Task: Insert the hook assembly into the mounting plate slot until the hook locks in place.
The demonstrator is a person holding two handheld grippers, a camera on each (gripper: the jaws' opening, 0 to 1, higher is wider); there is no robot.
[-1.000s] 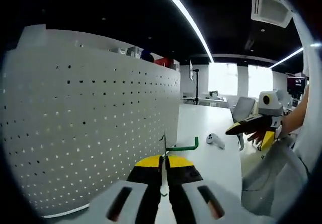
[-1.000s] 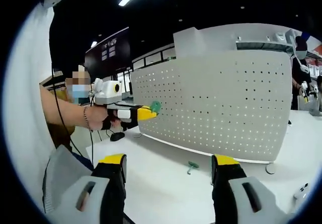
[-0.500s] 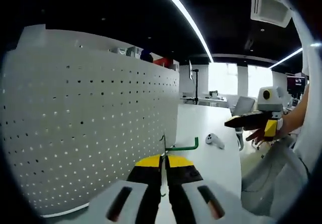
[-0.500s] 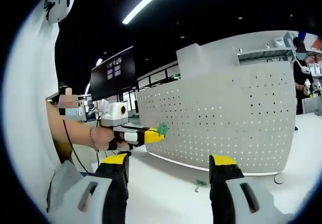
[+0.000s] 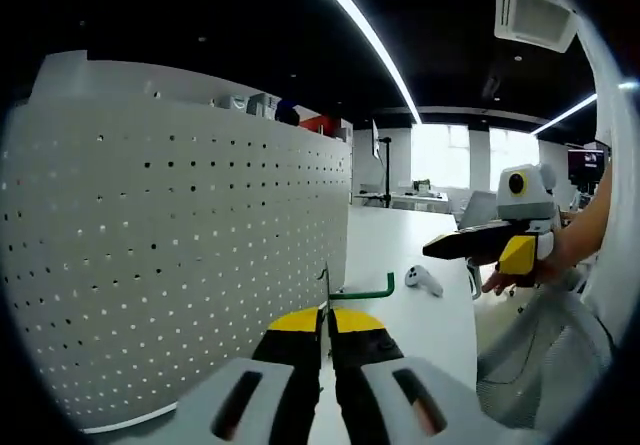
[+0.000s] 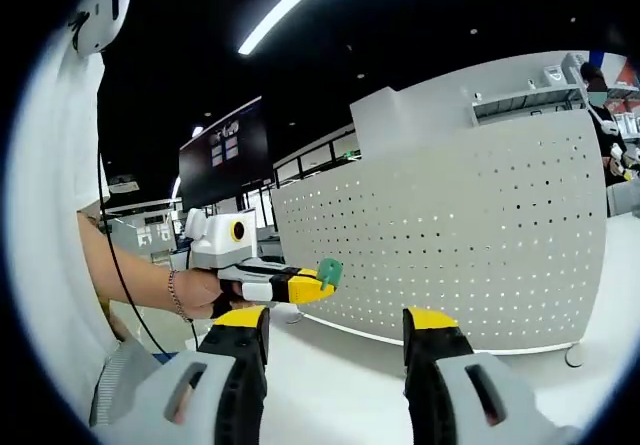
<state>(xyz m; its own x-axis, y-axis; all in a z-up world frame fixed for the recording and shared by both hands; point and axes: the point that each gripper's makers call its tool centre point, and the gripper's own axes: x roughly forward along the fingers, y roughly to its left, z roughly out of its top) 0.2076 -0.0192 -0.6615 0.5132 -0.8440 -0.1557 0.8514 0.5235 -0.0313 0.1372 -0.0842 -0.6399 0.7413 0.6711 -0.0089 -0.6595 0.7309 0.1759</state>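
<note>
While the left gripper (image 5: pixel 325 337) stays clamped on the green bent-wire hook (image 5: pixel 365 291), its tip seemingly just short of the white perforated metal mounting plate (image 5: pixel 180 255), insertion remains undone. Further off, the right gripper (image 6: pixel 330 350), jaws wide and empty, has lifted away from the white table (image 5: pixel 405 265).

Left gripper view: close along the pegboard (image 5: pixel 180 255), filling frame left. Right gripper view: farther back, facing it (image 6: pixel 450 245) at right. Shared: pegboard.
</note>
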